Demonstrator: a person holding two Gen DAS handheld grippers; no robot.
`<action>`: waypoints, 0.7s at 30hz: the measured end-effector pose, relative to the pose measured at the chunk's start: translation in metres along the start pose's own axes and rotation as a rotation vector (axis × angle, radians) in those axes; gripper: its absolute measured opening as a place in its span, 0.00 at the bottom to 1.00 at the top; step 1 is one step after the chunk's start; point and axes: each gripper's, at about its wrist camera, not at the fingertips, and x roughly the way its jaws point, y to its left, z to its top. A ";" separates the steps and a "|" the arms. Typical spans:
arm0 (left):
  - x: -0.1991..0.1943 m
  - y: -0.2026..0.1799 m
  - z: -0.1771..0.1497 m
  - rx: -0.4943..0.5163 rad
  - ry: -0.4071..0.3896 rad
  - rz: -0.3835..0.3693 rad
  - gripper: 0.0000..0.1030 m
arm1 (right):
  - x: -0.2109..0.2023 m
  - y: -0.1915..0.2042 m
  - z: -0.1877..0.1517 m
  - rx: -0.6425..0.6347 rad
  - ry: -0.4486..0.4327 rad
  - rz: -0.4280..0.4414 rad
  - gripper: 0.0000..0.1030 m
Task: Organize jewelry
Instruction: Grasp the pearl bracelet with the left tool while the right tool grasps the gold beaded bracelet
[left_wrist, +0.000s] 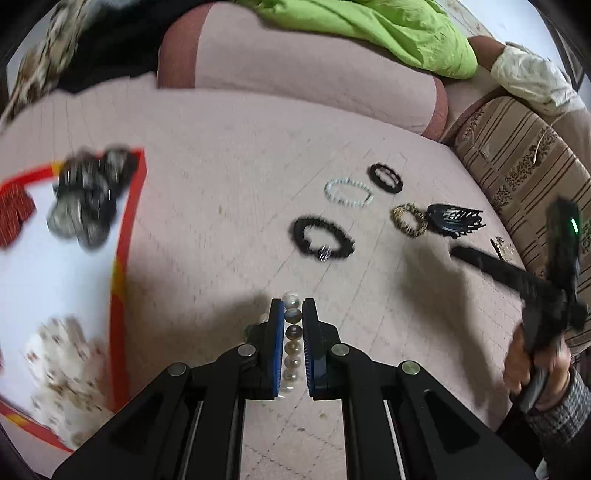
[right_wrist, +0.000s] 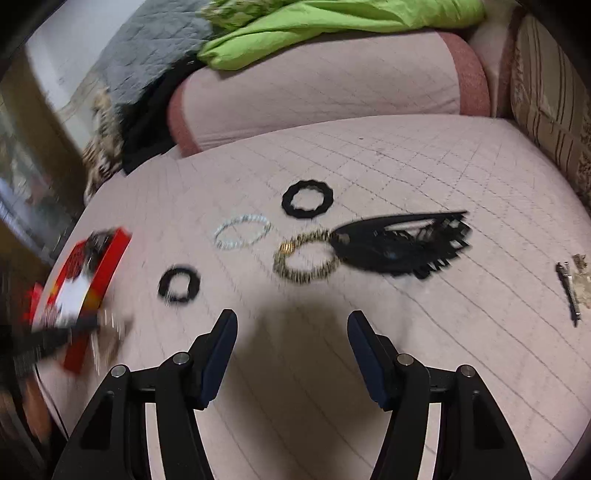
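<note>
Left wrist view, left to right: red-rimmed box (left_wrist: 127, 236) with blurred pieces inside; left gripper (left_wrist: 293, 314) clamped on pearl bracelet (left_wrist: 291, 343) above pink cover (left_wrist: 221, 192); black scrunchie (left_wrist: 322, 239), clear bead bracelet (left_wrist: 348, 192), gold bracelet (left_wrist: 409, 219), black hair claw (left_wrist: 456, 218). Right gripper (right_wrist: 292, 326) fingers wide apart, nothing held.

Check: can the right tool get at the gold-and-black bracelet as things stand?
Probably yes. The right tool is open and holds nothing, and bare pink cover lies between it and the gold-and-black bracelet. One catch: the black hair claw touches the bracelet's right side, so a grasp from the left edge looks cleaner.
</note>
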 end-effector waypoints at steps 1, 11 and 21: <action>0.004 0.005 -0.002 -0.020 0.003 -0.010 0.09 | 0.009 0.001 0.006 0.035 -0.001 -0.020 0.64; 0.005 0.032 -0.005 -0.067 -0.013 -0.109 0.09 | 0.065 0.000 0.027 0.206 0.028 -0.196 0.22; -0.024 0.010 0.000 0.007 -0.081 -0.111 0.09 | 0.011 0.058 0.007 -0.027 -0.009 -0.150 0.07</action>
